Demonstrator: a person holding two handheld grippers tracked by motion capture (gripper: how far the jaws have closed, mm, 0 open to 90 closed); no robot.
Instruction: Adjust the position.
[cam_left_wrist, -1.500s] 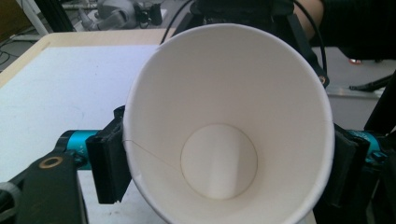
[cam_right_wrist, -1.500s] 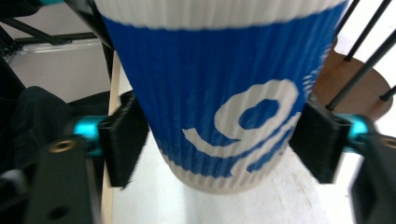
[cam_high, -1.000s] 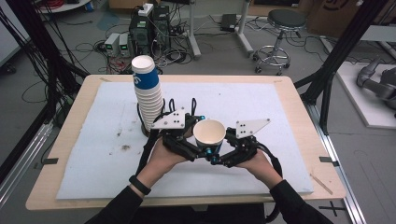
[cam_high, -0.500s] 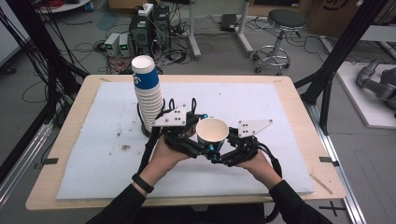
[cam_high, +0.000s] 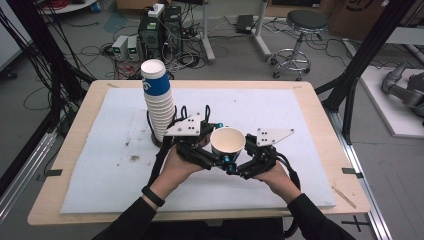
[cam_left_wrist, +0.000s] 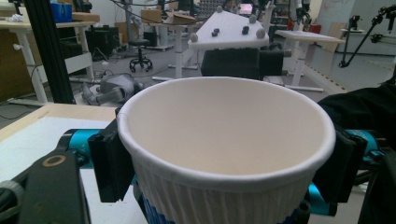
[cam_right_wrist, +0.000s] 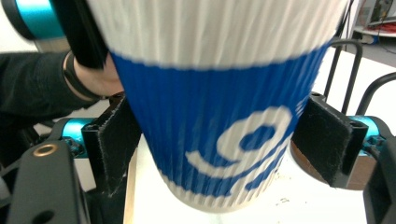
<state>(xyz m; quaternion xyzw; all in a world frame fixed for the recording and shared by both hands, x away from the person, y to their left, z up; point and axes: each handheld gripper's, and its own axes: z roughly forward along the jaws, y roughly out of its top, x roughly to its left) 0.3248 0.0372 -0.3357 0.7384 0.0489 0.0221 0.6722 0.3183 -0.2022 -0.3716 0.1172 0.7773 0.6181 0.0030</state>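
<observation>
Two grippers at one paper cup (cam_high: 227, 142), left gripper (cam_left_wrist: 224, 172) just closing, clamped below rim, right gripper (cam_right_wrist: 224, 149) just opening, apparently clear of wall.

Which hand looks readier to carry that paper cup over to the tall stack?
Left, probably. The left tool has been closing and clamps the paper cup near its rim, nearer the stack of cups. The right tool has just opened, one pad standing off the cup.

Ribbed cup (cam_right_wrist: 219, 93) blue w/ white band, white logo, cream inside.
</observation>
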